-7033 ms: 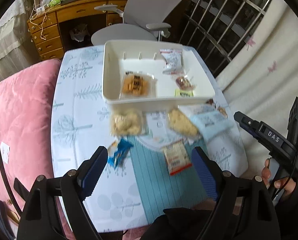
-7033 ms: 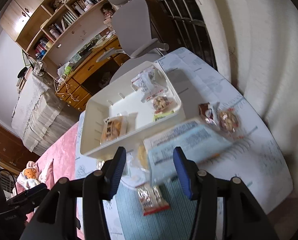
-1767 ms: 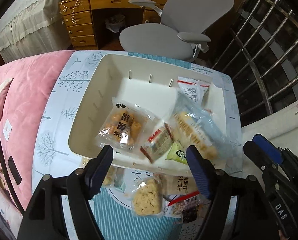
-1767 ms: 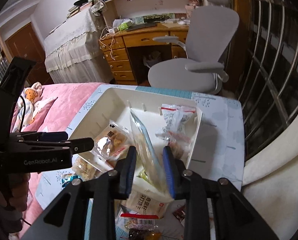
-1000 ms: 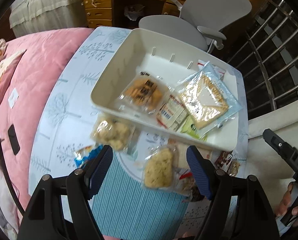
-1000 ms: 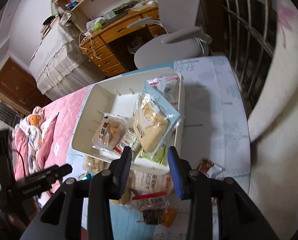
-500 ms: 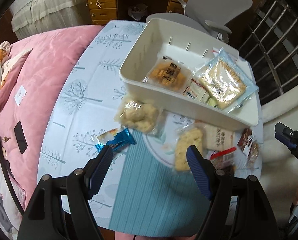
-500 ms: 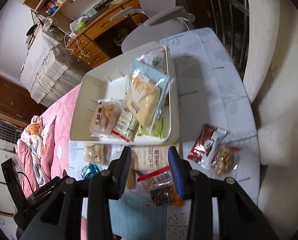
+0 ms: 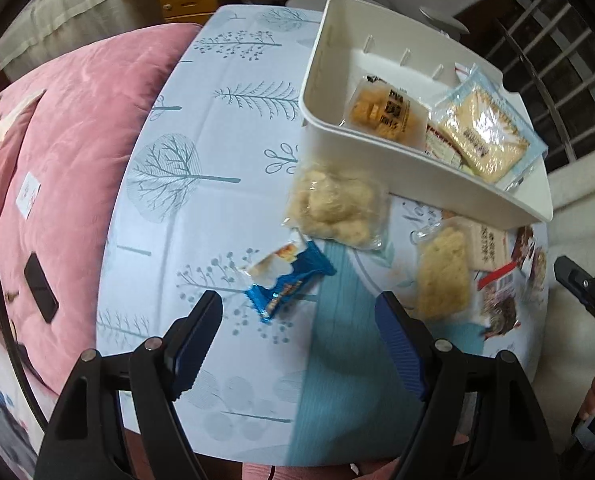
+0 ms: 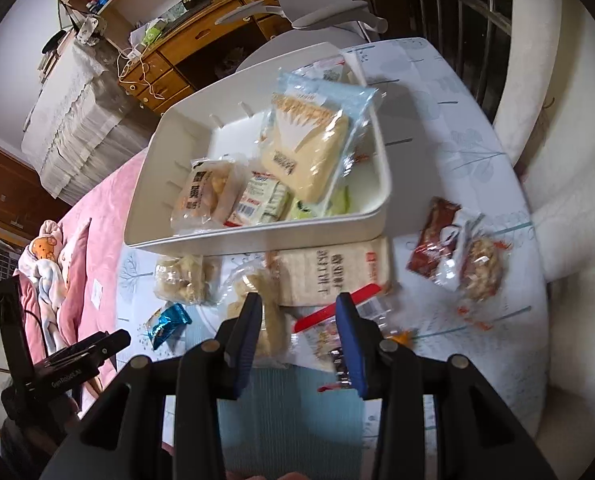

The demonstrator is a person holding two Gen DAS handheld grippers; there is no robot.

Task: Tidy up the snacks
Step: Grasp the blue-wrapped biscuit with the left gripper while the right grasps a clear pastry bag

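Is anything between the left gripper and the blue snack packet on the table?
Nothing visible. The left gripper hangs open just short of the blue snack packet, with only bare tablecloth between them. The clear bag of pale puffs lies beyond the packet, toward the white bin.

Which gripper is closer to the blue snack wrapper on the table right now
Left. The blue wrapper lies just ahead of the left gripper, between its open fingers' line. The right gripper sits off to the side, over the red-striped packet.
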